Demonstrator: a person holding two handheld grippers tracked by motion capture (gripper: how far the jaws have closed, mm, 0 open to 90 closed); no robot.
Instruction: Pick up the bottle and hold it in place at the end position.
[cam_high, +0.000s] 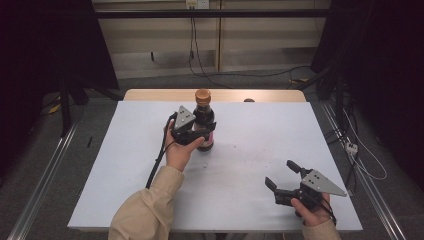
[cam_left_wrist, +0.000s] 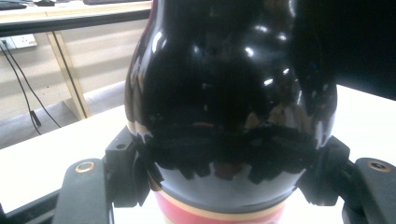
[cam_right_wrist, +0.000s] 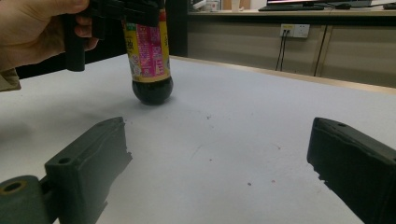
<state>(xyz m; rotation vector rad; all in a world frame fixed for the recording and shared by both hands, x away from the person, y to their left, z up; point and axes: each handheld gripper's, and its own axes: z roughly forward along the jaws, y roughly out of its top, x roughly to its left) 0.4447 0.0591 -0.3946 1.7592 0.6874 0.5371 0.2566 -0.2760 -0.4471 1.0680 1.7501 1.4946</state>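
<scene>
Your left tongs (cam_high: 199, 135) clamp the bottle (cam_high: 203, 120) mid-body, just above its label, keeping it upright; your right tongs (cam_high: 283, 179) rest open, well apart.

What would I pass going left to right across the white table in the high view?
The left tool held in a hand with a beige sleeve, shut on the dark glossy bottle with an orange cap, then a bare stretch of the white table, then the right tool with its jaws open, held near the front right corner.
</scene>
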